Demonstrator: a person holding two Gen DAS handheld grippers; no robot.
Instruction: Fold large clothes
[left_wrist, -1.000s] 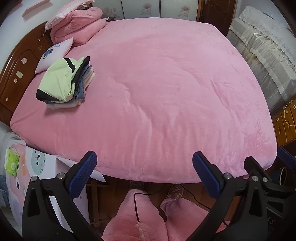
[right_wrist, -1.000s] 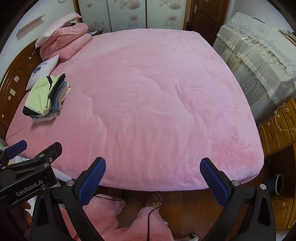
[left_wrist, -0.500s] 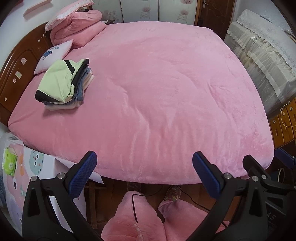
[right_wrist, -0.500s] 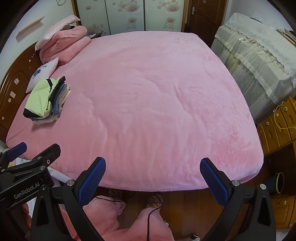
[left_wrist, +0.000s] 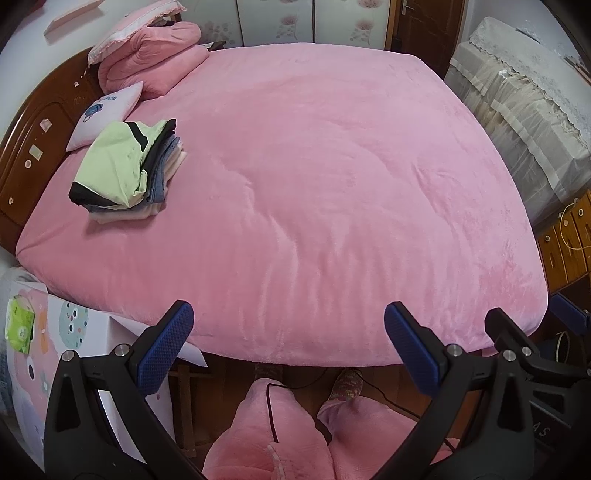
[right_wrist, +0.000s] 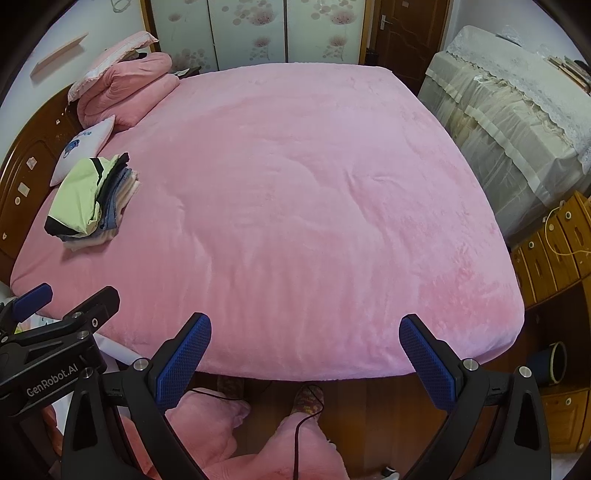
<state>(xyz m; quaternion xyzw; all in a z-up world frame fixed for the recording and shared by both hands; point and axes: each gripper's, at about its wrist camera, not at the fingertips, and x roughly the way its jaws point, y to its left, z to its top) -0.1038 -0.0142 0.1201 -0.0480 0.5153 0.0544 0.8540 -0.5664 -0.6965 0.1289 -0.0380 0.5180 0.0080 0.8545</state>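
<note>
left wrist view:
left hand-held gripper (left_wrist: 288, 350): hanging wide apart with nothing between its blue pads, off the near edge of the bed (left_wrist: 314, 177).
folded clothes (left_wrist: 125, 171): sitting stacked on the bed near its headboard (left_wrist: 33, 147), a pale green piece lying on top.
small pillow (left_wrist: 107, 112): lying just beyond the stack, toward the headboard.
rolled pink quilt (left_wrist: 155, 55): resting at the bed's far headboard corner.
person's legs (left_wrist: 280, 435): standing in pink trousers on the floor at the bed's near edge.

right wrist view:
right hand-held gripper (right_wrist: 304, 356): spreading wide and holding nothing, hovering at the bed's (right_wrist: 314, 206) near edge.
folded clothes (right_wrist: 90, 197): lying on the bed by the headboard side, well apart from both grippers.
left hand-held gripper (right_wrist: 62, 306): showing at the bed's near corner.
</note>
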